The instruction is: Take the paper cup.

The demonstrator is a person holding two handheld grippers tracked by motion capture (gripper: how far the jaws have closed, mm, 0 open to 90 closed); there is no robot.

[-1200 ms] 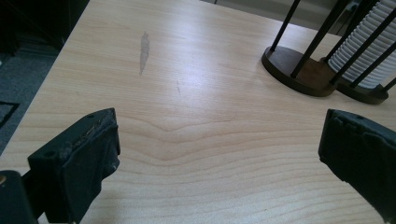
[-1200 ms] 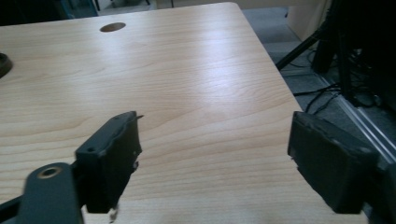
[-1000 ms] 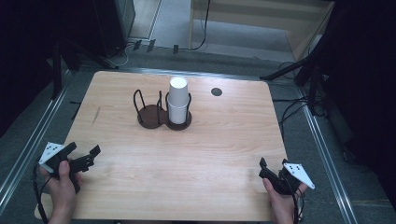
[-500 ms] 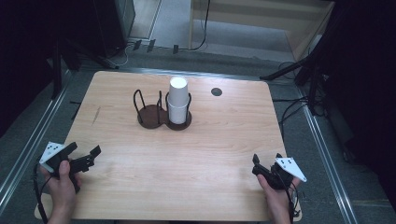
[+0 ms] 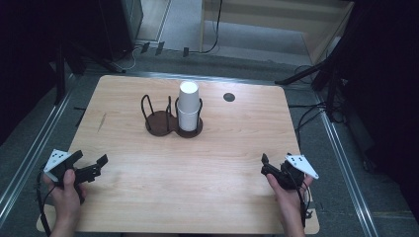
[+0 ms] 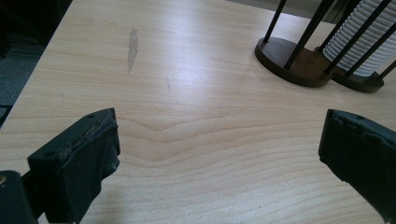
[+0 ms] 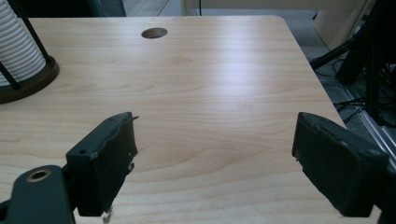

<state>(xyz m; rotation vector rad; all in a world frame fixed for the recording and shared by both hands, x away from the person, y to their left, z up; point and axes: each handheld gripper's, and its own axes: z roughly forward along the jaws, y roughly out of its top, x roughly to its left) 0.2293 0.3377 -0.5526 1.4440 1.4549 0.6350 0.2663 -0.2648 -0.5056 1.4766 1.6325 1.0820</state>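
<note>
– What's on the table?
– A stack of white cups (image 5: pixel 188 104), upright and upside down, in the right ring of a dark double holder (image 5: pixel 170 120) near the far edge.
– The left ring?
– Empty.

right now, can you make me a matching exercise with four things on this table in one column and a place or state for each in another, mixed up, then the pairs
Things:
1. cup stack
2. cup holder
3. round hole
4. left claw

Places or states:
A. open, near the front left corner of the table
B. in the tabletop near the far edge, right of the cups
C. white, standing in the holder's right ring
D. dark brown, its left ring empty

Pairs: 1-C, 2-D, 3-B, 4-A
</note>
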